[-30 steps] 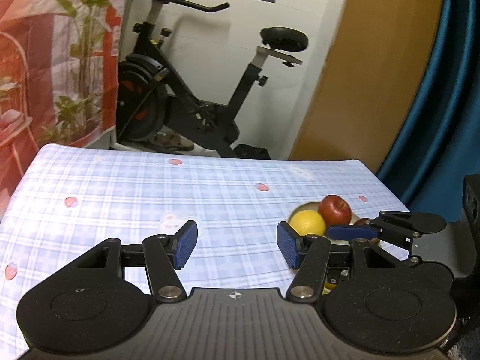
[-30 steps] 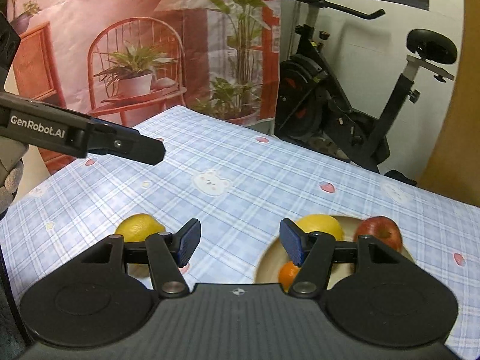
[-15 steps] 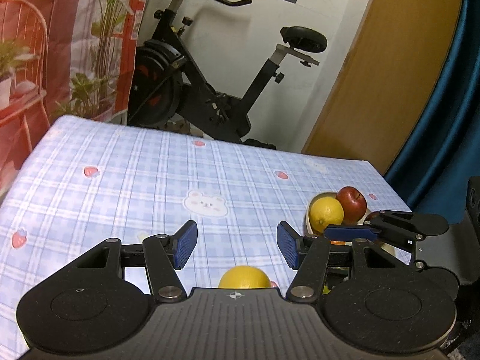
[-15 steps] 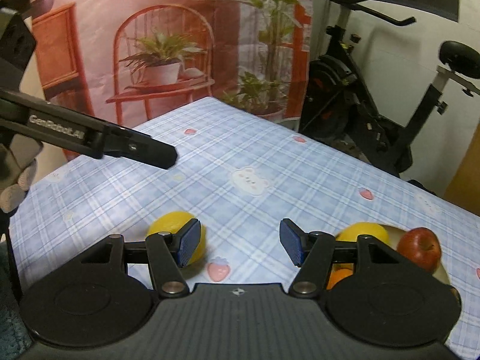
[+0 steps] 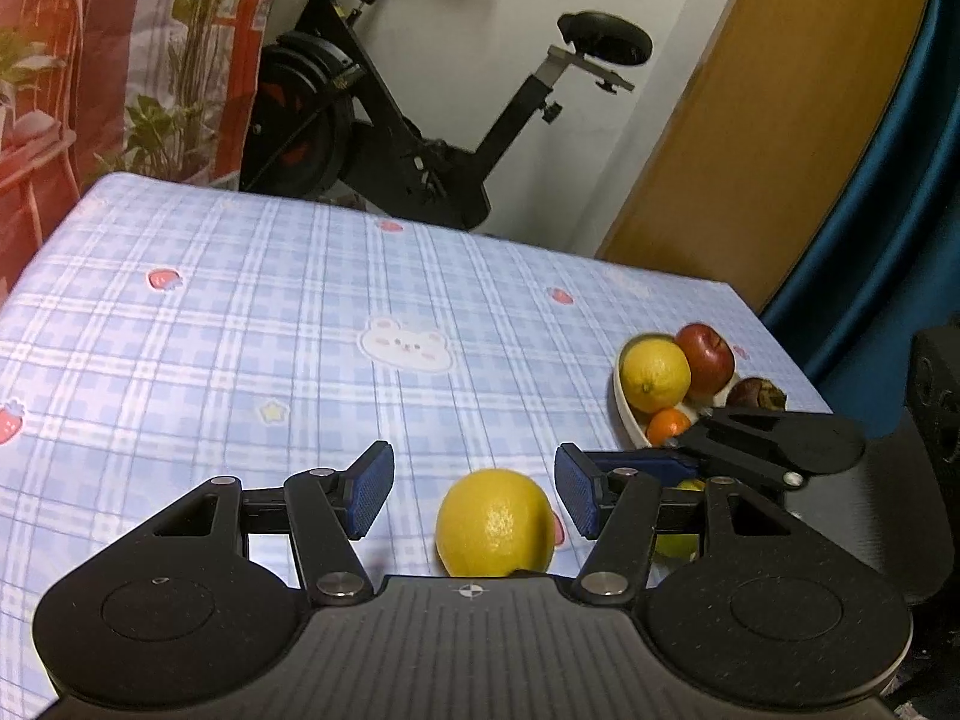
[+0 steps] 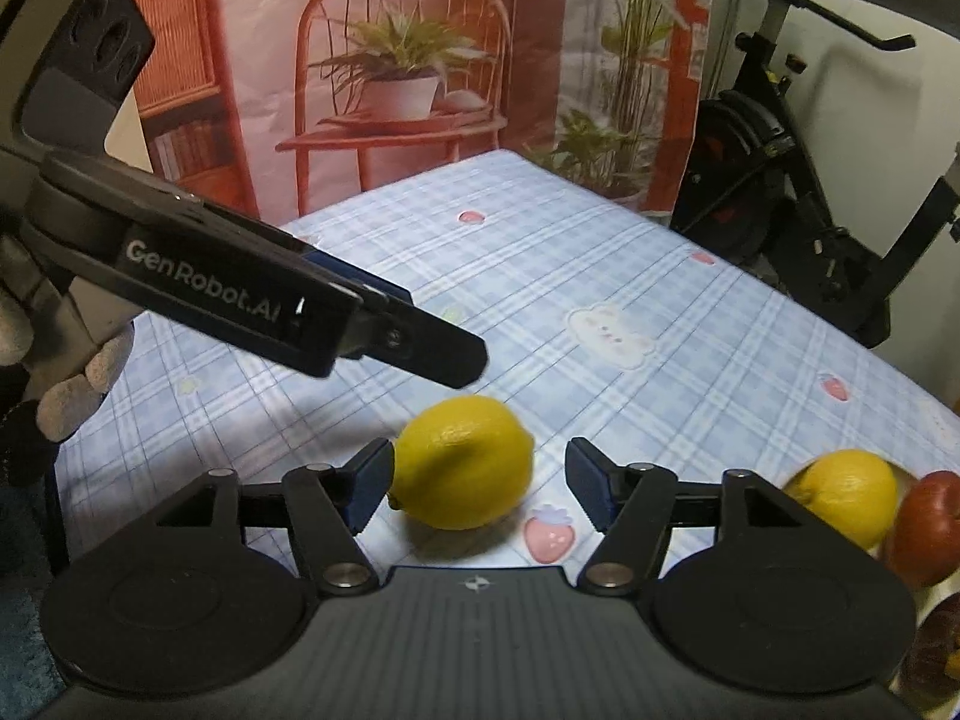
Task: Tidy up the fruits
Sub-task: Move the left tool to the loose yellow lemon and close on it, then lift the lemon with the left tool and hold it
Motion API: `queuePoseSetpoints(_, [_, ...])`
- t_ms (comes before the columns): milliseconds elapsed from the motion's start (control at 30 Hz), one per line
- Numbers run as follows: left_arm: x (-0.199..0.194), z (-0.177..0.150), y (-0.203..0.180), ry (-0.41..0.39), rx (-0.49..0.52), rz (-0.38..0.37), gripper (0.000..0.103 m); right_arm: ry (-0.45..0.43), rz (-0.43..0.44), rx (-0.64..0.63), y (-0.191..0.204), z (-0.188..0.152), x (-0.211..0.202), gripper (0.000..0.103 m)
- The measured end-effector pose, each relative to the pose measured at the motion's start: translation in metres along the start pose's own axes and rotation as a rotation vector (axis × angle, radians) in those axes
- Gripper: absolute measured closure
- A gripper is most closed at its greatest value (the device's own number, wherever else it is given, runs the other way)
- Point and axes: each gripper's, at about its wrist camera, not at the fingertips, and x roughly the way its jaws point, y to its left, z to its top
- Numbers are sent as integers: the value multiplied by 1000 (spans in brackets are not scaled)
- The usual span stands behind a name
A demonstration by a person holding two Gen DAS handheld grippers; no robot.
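Both grippers have dropped toward the loose lemon (image 6: 462, 461) on the checked tablecloth (image 5: 252, 312) — right gripper (image 6: 480, 483) opening around it without gripping, left gripper (image 5: 474, 489) parted and empty — beside the fruit bowl (image 5: 627, 420).

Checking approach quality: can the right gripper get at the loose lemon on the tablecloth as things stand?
Probably yes. The lemon lies alone on the tablecloth between the right gripper's opening jaws, pads not pressing. The left gripper hovers close, possibly crowding.
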Motion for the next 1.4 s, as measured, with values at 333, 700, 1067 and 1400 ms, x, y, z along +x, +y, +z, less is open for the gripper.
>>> queuePoseSetpoints(333, [15,-14,-3,66,25,4,41,22,56,70,-4,-2,16,34])
queuePoseSetpoints(700, [17,-17,-2,80,20,-10,41,24,62,125,-6,-12,19,35])
queuePoseSetpoints(1067, [20,-19,-4,91,15,-28,43,11,57,128,-4,-16,15,36])
queuePoseSetpoints(1400, [21,-22,-2,109,5,-61,46,7,64,146,-4,-19,13,36])
